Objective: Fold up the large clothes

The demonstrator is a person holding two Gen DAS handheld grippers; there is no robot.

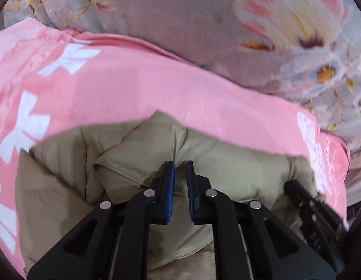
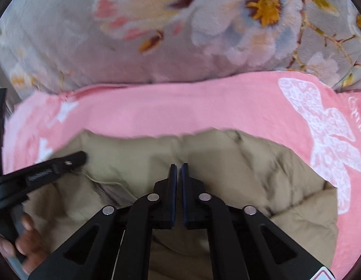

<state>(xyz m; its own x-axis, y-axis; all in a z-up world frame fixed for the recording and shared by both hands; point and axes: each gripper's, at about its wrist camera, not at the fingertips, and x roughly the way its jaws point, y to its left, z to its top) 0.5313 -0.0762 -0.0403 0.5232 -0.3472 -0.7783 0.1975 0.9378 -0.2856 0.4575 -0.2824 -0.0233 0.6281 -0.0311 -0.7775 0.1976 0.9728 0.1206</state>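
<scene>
L gripper [image 1: 180, 170]: black fingers w/ blue pads [image 1: 171, 186], nearly pressed together, slim gap only, nothing visibly pinched; poised above khaki padded jacket [image 1: 227, 163], tips over a fabric ridge; contact w/ cloth not clear.

R gripper [image 2: 178, 170]: black, blue-lined, pressed fully together, nothing between tips; over same jacket, mid-panel. Seen also in left wrist view at near right edge [image 1: 304, 200], resting against jacket's right side.

L gripper as seen from right wrist view [image 2: 70, 161]: enters from left, tip over jacket's left part near its far edge. Hand [image 2: 21, 240] on its handle at near left, fingers wrapped round grip.

Jacket: khaki/olive, puffy, quilted, bunched w/ folds and creases; light cord [image 2: 98, 180] trailing on left portion. Lies on pink blanket [image 1: 133, 84], near side of scene.

Pink blanket: white butterfly/bow prints [image 2: 325, 140] at left and right; spread beneath and beyond jacket.

Floral quilt [image 2: 157, 53]: grey, large white and pink blossoms w/ yellow centres; far side, just behind pink blanket, touching it.

Both views motion-blurred.
</scene>
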